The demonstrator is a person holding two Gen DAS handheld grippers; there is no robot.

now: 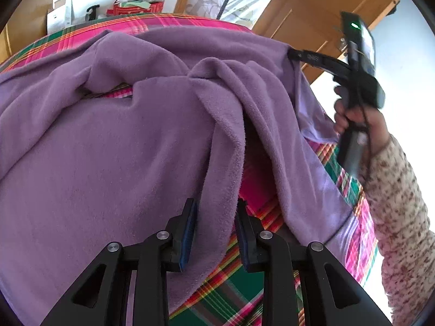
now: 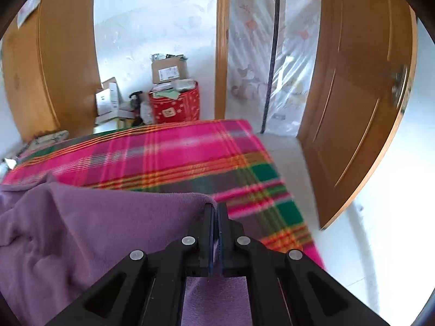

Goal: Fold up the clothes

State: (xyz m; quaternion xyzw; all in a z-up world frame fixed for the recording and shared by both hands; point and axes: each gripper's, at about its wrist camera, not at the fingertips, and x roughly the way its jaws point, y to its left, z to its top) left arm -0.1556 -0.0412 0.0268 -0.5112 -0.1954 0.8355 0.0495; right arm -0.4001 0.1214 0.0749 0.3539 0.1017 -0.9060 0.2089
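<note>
A purple fleece garment lies rumpled over a pink and green plaid blanket. My left gripper is open low over the near hem, and an edge of the fleece hangs between its blue-padded fingers without being pinched. My right gripper is shut on a far corner of the purple fleece garment, lifting it above the plaid blanket. In the left wrist view the right gripper shows at the upper right, held by a hand in a floral sleeve.
Cardboard boxes and a red bag stand against the white wall beyond the blanket's far edge. An open wooden door stands at the right, with pale floor beside the blanket.
</note>
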